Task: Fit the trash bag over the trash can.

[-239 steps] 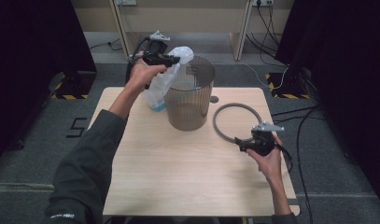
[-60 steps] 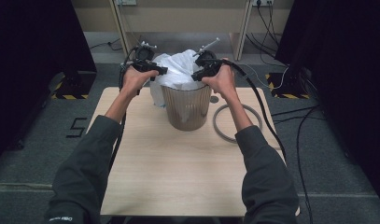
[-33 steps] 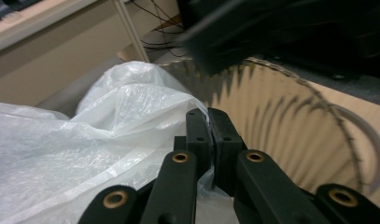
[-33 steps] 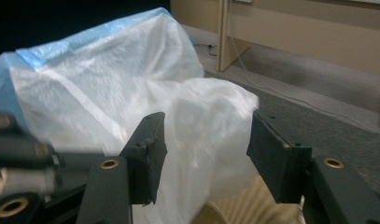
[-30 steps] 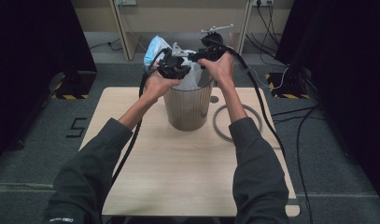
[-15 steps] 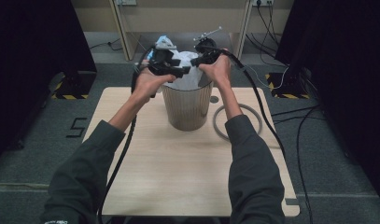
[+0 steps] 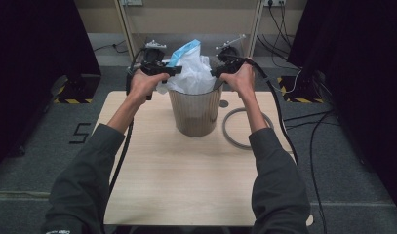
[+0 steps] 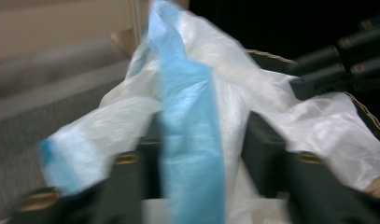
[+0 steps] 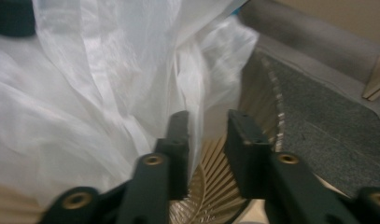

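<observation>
At a pale wooden table [image 7: 186, 180], a translucent white plastic bin liner with a blue drawstring band [image 7: 193, 68] billows upright out of a grey ribbed cylindrical waste bin [image 7: 196, 109], flanked at rim height by the left gripper [image 7: 174, 71] and the right gripper [image 7: 214, 73], each about equally near, while a loose grey plastic rim ring [image 7: 245, 127] lies just beside the bin. The right gripper view shows its jaws parted, having just been opening, straddling the bin's rim with a fold of liner against the inner finger [image 9: 178, 140], not clamped. The blurred left gripper view shows the blue band draped between jaws that have just been closing, grip unconfirmed.
</observation>
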`<control>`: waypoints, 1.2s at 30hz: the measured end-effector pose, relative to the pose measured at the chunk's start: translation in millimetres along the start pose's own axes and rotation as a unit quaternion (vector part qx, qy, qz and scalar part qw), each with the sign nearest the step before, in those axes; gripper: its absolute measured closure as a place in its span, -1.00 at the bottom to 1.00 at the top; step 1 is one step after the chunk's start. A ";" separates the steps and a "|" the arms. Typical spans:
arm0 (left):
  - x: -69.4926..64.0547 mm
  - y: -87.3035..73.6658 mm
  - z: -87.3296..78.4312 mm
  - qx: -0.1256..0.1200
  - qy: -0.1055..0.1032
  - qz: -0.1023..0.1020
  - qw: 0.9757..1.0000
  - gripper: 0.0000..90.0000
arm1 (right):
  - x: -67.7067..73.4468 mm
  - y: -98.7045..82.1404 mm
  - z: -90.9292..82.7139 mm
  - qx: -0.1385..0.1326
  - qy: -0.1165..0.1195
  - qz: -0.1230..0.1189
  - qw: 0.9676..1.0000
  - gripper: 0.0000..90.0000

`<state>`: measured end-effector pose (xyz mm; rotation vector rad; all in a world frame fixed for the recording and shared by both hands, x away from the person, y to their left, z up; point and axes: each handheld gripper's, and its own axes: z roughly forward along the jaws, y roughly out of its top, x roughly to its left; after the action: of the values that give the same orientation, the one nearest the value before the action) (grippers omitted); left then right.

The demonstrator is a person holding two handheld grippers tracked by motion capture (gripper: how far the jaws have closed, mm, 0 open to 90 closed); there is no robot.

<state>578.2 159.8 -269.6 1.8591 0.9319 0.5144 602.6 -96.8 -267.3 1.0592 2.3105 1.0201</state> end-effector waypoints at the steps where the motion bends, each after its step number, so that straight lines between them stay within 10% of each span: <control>1: -5.1 0.5 1.8 -0.002 0.003 0.013 1.000 0.66 | -0.8 1.2 -2.8 -0.009 -0.002 0.006 1.000 0.41; 8: -49.4 3.0 10.2 0.012 -0.007 0.095 0.995 0.81 | 1.3 24.7 -25.4 -0.075 0.008 0.045 0.996 0.11; 15: -67.3 1.4 16.6 0.015 -0.018 0.119 0.993 0.79 | 21.8 47.7 -25.5 -0.101 0.043 0.057 0.992 -0.07; 20: -66.1 0.4 14.4 0.010 -0.027 0.110 0.994 0.76 | 33.8 59.5 -8.2 -0.075 0.062 0.043 0.994 0.07; 26: -59.0 2.8 4.4 0.001 -0.035 0.080 0.996 0.34 | 32.2 53.3 3.1 -0.022 0.028 -0.008 0.999 0.99; 30: -49.3 6.0 -10.3 -0.019 -0.037 0.056 0.998 -0.19 | 13.7 42.7 -6.1 -0.014 -0.006 -0.002 1.000 1.00; 36: -14.8 4.5 -23.7 -0.031 -0.026 0.032 0.999 -0.34 | -22.9 8.7 -25.1 -0.016 -0.023 0.032 0.999 1.00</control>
<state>554.5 160.6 -254.2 1.8425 0.8159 0.5266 606.0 -121.9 -243.0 1.1393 2.2302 1.0429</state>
